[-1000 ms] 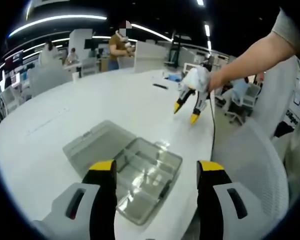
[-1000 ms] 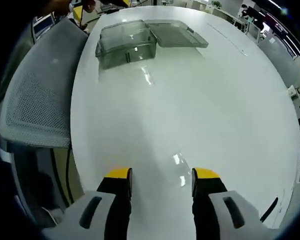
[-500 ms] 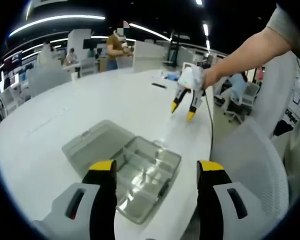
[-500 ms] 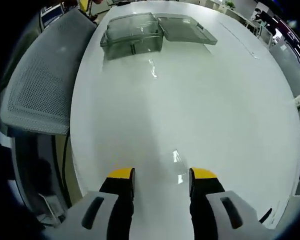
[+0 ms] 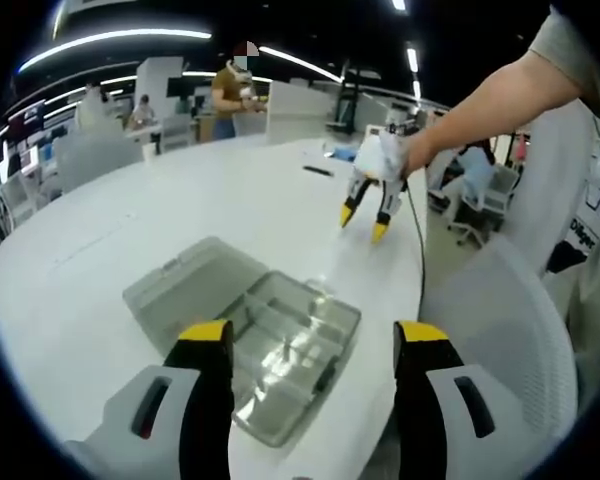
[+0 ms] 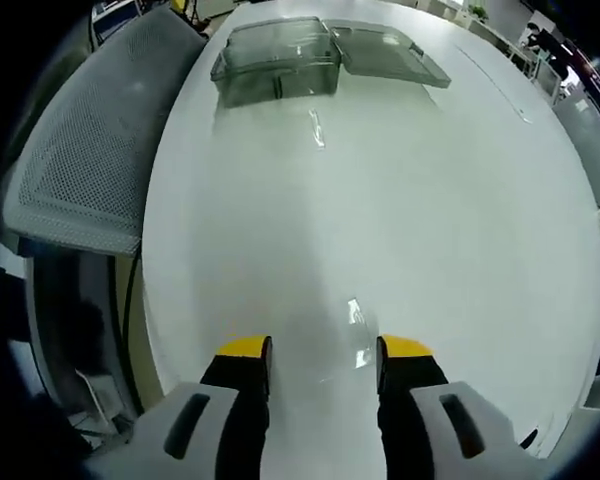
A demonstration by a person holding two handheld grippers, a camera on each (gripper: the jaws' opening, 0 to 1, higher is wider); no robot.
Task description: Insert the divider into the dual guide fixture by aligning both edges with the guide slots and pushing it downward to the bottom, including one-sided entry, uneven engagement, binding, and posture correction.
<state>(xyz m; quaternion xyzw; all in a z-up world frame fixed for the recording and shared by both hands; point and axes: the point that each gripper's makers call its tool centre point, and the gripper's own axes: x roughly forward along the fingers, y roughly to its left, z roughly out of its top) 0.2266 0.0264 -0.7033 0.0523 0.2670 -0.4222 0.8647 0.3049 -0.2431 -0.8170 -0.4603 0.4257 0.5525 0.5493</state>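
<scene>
Clear plastic compartment box (image 5: 280, 350) with its open lid, at 12 o'clock beyond my left gripper (image 5: 315, 345); jaws wide apart, empty. Right gripper (image 6: 312, 352) likewise open, empty, over the white round table (image 6: 430, 200). Dividers look thin, light, slippery; I'd pinch the top edge. Grey mesh chair (image 6: 90, 150) at 9 o'clock; nothing obstructs.

No lettering can be made out for certain; a white panel (image 5: 587, 232) at the right edge of the left gripper view bears dark, illegible letters.
</scene>
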